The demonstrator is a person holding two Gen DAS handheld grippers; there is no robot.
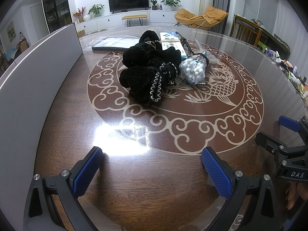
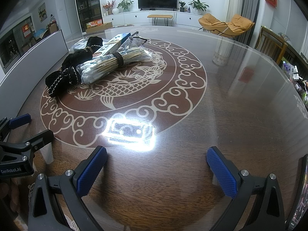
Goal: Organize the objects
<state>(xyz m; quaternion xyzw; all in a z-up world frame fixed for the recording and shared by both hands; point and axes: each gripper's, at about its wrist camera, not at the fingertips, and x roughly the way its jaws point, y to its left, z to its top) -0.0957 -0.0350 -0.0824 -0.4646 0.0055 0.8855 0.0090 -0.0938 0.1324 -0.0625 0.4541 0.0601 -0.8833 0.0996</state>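
Observation:
A heap of black velvet scrunchies (image 1: 149,71) (image 2: 65,71) lies at the centre of the round table. To its right rests a clear bag of cotton swabs (image 1: 194,69) (image 2: 107,65), bound with a dark band. Behind them sit a white-and-blue box (image 1: 171,43) (image 2: 113,44) and a flat plastic-wrapped packet (image 1: 111,43). My left gripper (image 1: 152,169) stands open over bare wood, well short of the heap. My right gripper (image 2: 156,169) is open too, over the table's near side. Each gripper shows at the edge of the other's view.
A tall grey panel (image 1: 34,88) (image 2: 34,57) runs along the table's left side. The wooden table (image 1: 173,182) has a glossy glass top with a fish pattern and bright lamp glare. Small clutter (image 1: 292,73) lies at the far right rim. A chair (image 2: 271,44) stands beyond.

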